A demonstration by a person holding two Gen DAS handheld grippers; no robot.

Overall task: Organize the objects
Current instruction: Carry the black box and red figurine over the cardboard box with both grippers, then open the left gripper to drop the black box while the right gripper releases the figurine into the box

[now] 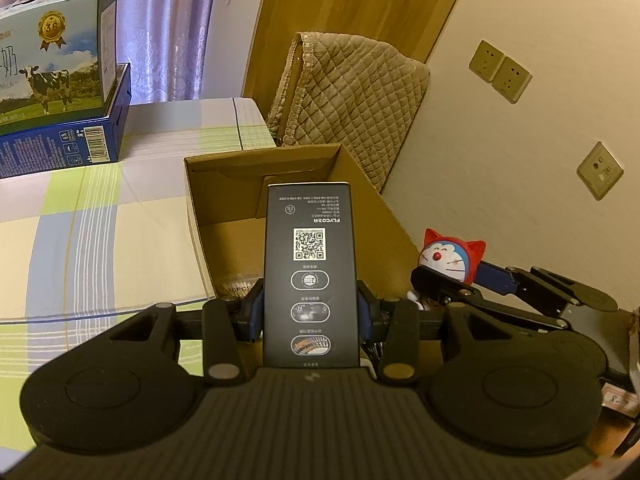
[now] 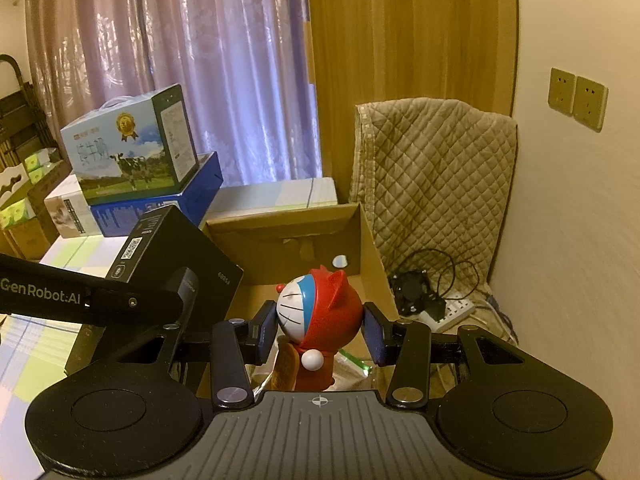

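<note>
Left wrist view: the left tool [image 1: 310, 312] is clamped on a black box [image 1: 310, 272], held upright between its blue pads, with the open cardboard carton [image 1: 360, 184] directly ahead and below. To this tool's right, the right tool [image 1: 460, 280] carries a red-hooded cat figurine [image 1: 448, 258]. Beyond the carton stand a quilted cover [image 1: 360, 88] and, far left on the checked bed [image 1: 100, 220], stacked milk cartons [image 1: 52, 80].

Right wrist view: the right tool [image 2: 320, 332] grips the figurine [image 2: 316, 308] by its head, over the carton's [image 2: 372, 248] near part, with the box [image 2: 176, 248] just to its left.

Risks, as I judge them: the two tools are close over one opening, so lowering both together could knock the box against the figurine. The round head gives the pads little flat surface and might rotate or slip. Something already lies at the carton's bottom, so the tall box could land tilted.
</note>
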